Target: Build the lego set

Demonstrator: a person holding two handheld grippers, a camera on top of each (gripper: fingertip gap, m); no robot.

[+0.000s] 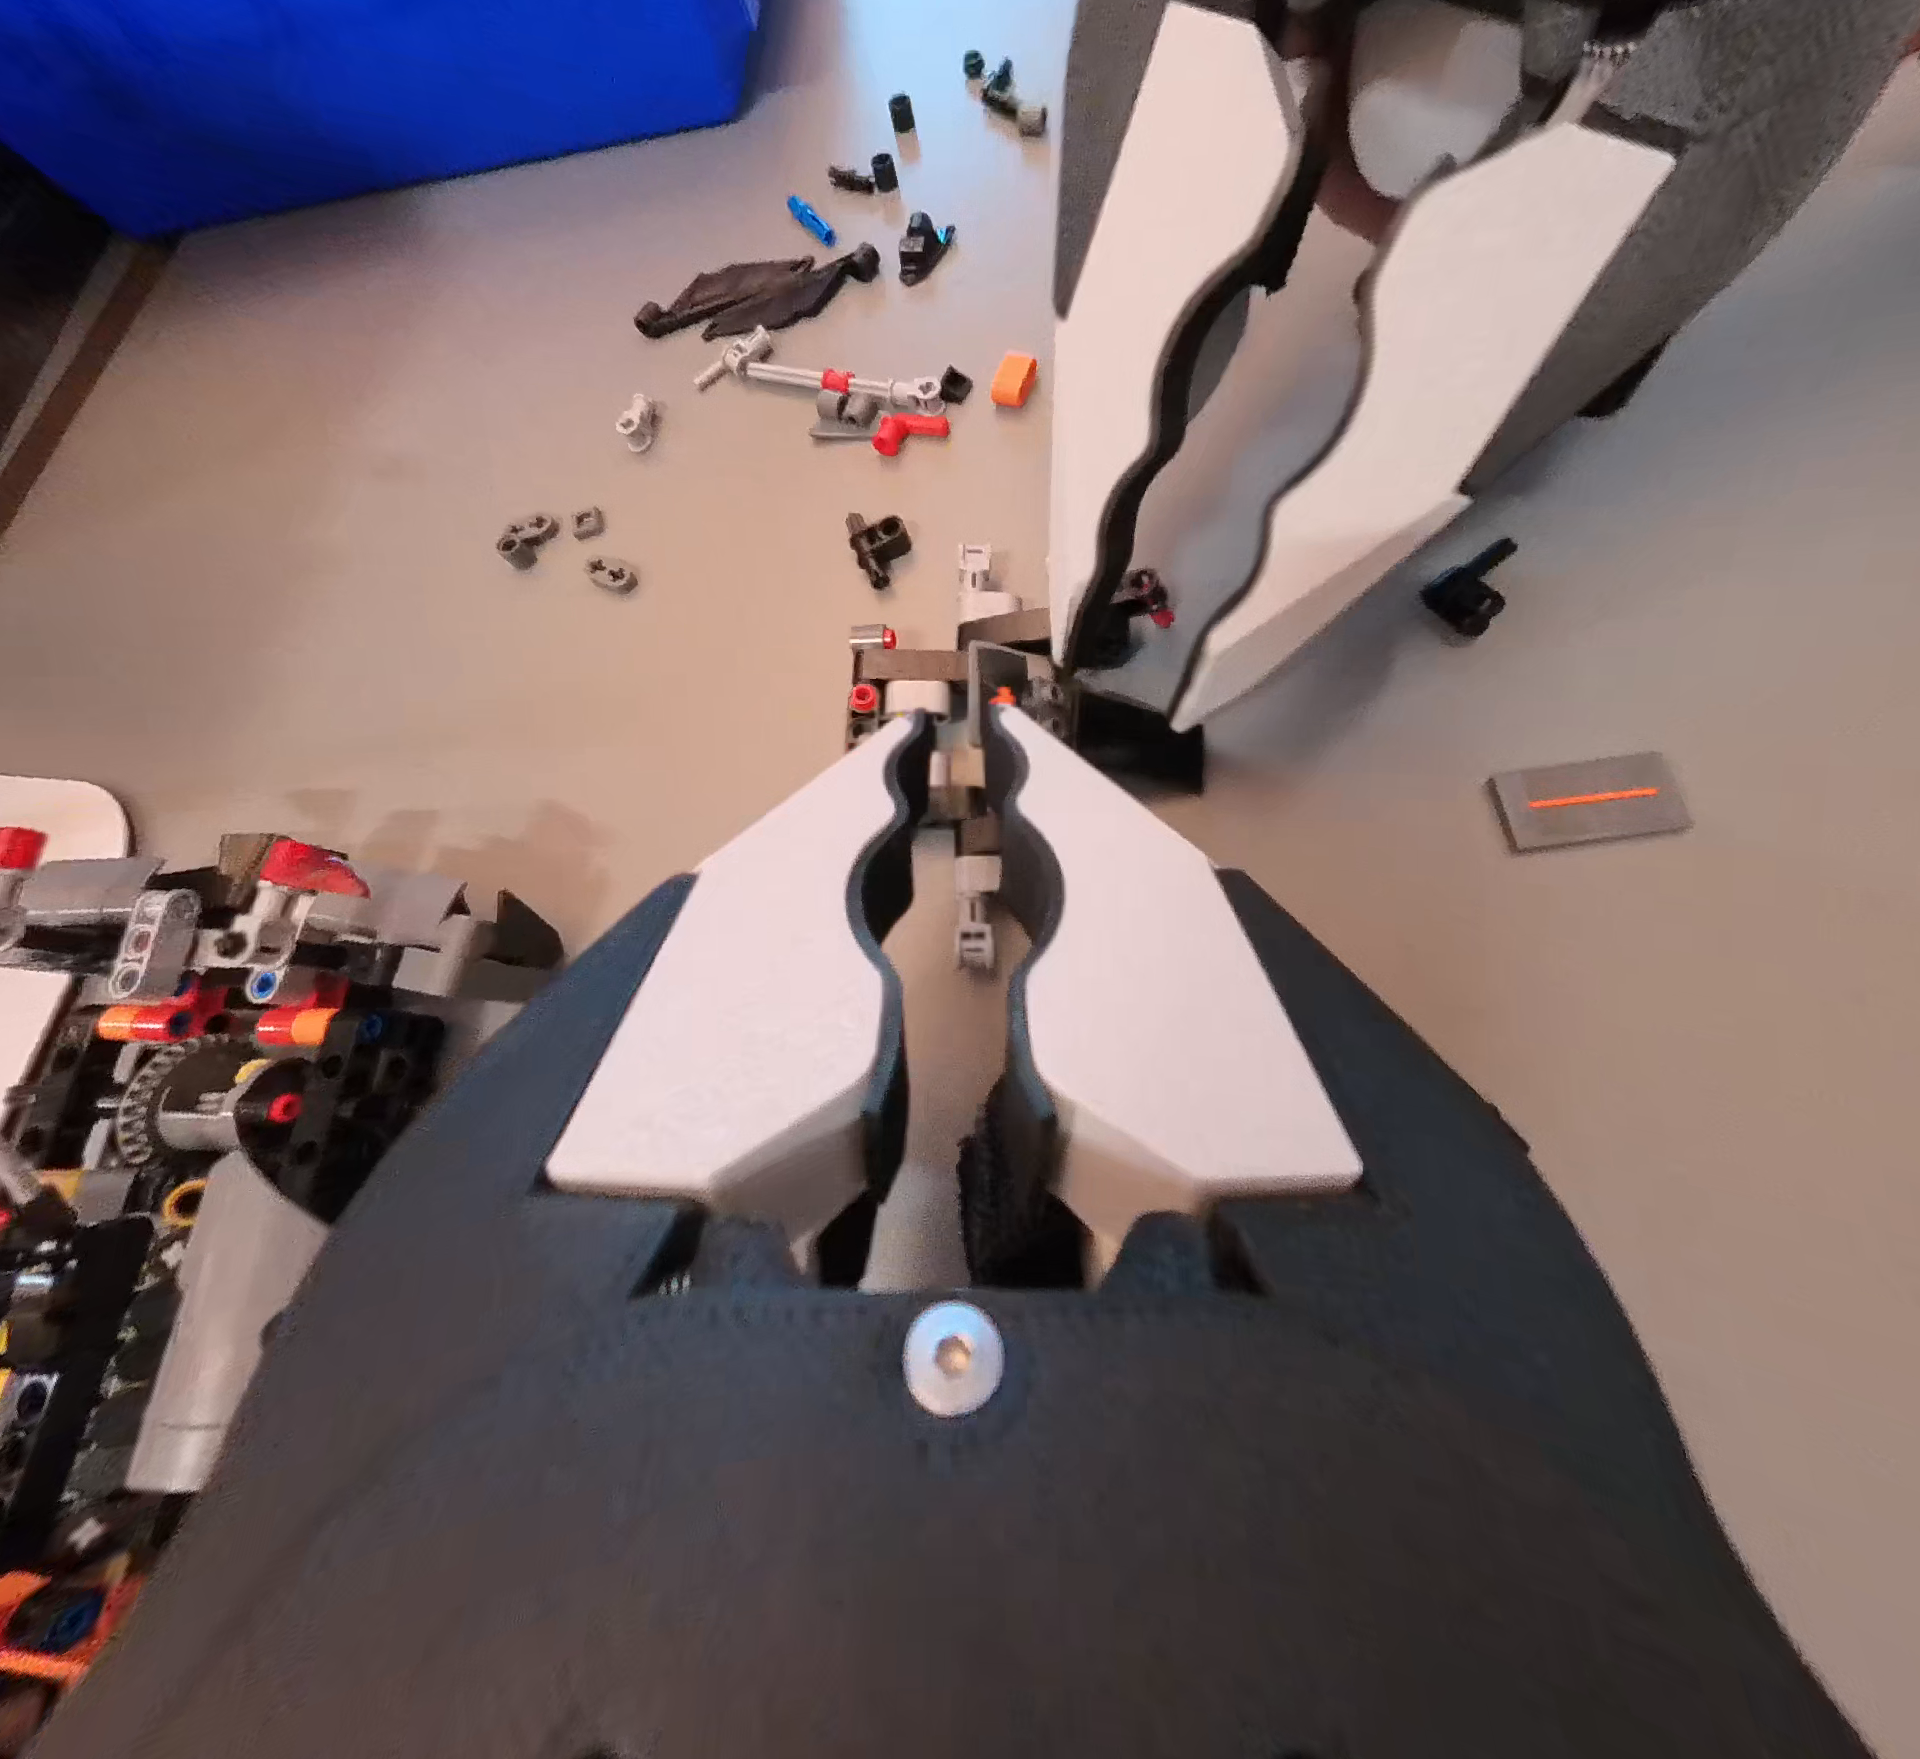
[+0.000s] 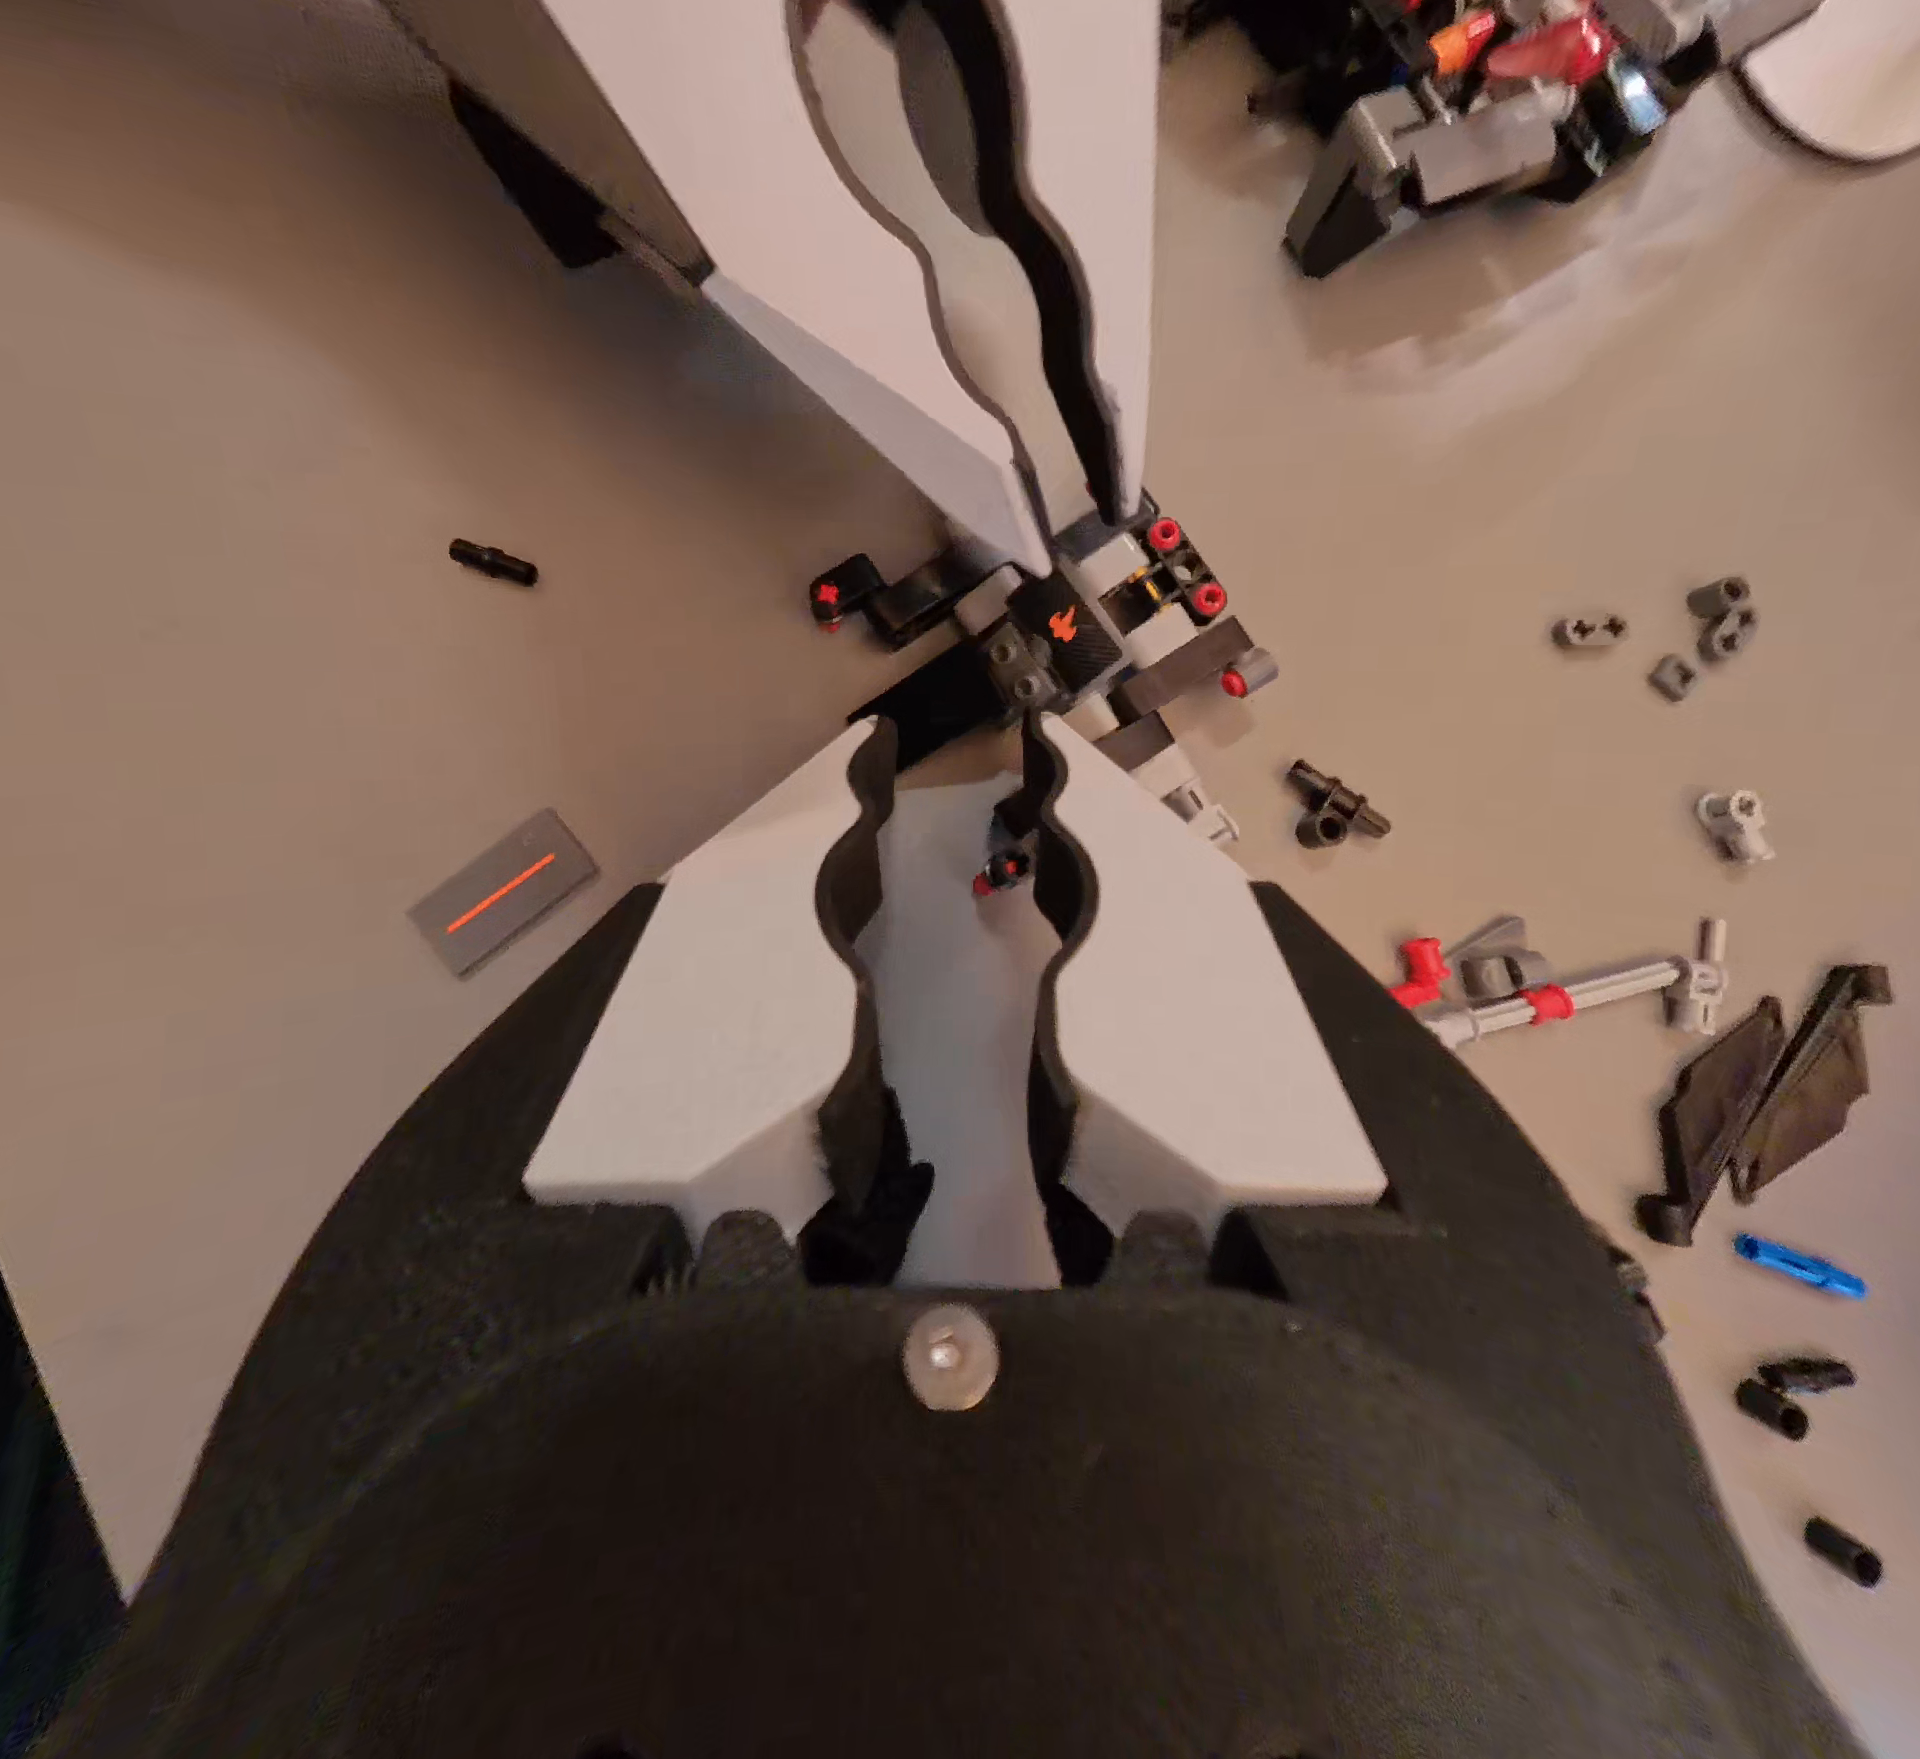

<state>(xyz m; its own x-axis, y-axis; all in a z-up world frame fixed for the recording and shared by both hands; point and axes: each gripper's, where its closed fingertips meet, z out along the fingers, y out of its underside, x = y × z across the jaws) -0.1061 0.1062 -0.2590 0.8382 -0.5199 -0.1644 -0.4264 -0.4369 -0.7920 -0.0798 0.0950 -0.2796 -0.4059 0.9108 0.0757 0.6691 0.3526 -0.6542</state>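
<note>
- Two claws meet over one small sub-assembly (image 2: pixel 1081 660) of black, grey and red pieces lying on the tabletop (image 1: pixel 312 670) near mid-scene.
- Left claw (image 1: pixel 954 722): fingers nearly together, pinching the grey and black spine of the sub-assembly at their tips.
- Right claw (image 2: pixel 956 733): tips narrowly apart, set against the black edge of the same sub-assembly; a small black-and-red pin piece (image 2: pixel 1003 868) sits between its fingers, and whether it is gripped cannot be told.
- One large partly built model (image 2: pixel 1538 16), dense with black, grey, red and orange parts, stands apart on the far right in the right wrist view; judged from this, much of the set is already built.
- Still loose, so apparently still to be fitted: one grey tile with an orange stripe (image 2: pixel 504 890), one black wing-shaped panel (image 2: pixel 1766 1096), one grey axle group with red bushes (image 2: pixel 1558 992), one blue pin (image 2: pixel 1797 1264), one orange piece (image 1: pixel 1014 379), three small grey connectors (image 1: pixel 566 546), and several black pins.
- One blue box (image 1: pixel 364 16) stands at the far left in the left wrist view.
</note>
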